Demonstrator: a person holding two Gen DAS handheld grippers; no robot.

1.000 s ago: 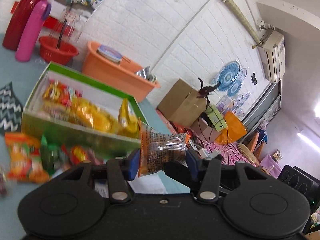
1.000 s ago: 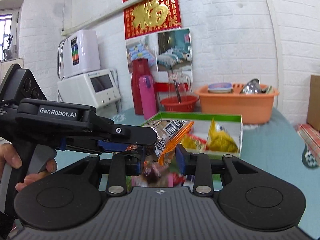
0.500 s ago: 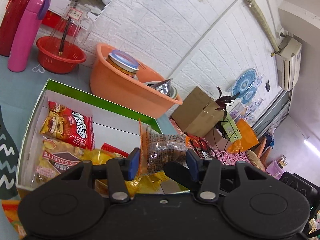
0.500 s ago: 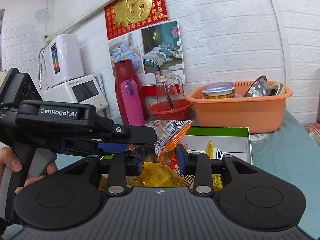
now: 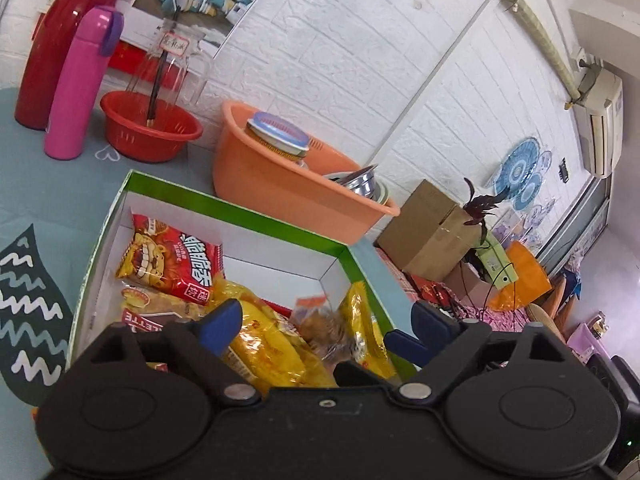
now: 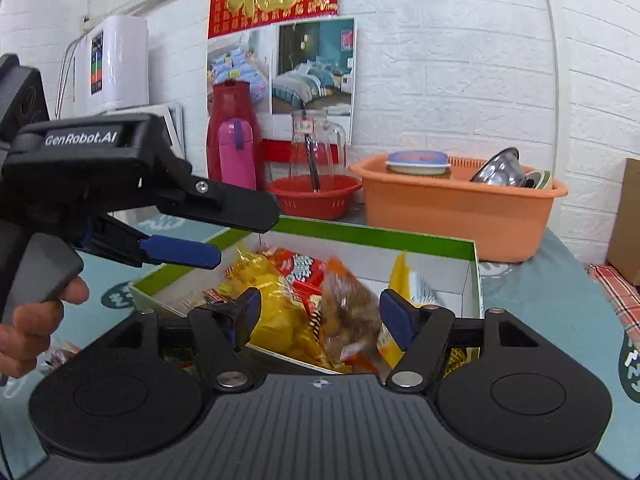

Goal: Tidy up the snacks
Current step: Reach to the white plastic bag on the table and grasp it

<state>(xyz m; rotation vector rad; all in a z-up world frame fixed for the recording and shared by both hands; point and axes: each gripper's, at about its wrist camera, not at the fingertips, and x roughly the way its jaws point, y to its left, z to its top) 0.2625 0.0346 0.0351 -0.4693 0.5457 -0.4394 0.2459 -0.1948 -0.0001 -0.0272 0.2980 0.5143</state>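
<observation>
Cellophane, clear with an orange edge: your snack packet (image 6: pixel 348 312) is dropping blurred in the lower centre of the right wrist view, and its print is too smeared to read. You are spreading the right gripper (image 6: pixel 320 316); its jaws are opening and the blue pads (image 6: pixel 394 318) are standing clear of the packet, which is between them but not being pinched. In the left wrist view the same packet (image 5: pixel 326 326) is showing only as a brownish smudge at lower centre, wedged among yellow bags (image 5: pixel 264 344). Your left gripper (image 5: pixel 326 320) is opening too, its pads wide apart and pressing on nothing.

Below both grippers the green-rimmed box (image 5: pixel 248 210) is sitting on the blue-grey tablecloth (image 5: pixel 48 184); its near wall is being hidden by the gripper body in each view. A red snack bag (image 5: pixel 172 264) is lying toward the box's left side in the left wrist view, and another bag beneath it is being cut off so that only "LETTE" is readable.

At the left edge of the right wrist view your hand (image 6: pixel 36 320) is gripping the left tool's handle, partly cropped. Behind the box, an orange basin (image 6: pixel 460 216), a red basket (image 6: pixel 314 196) and a pink bottle (image 6: pixel 238 152) are standing along the wall.
</observation>
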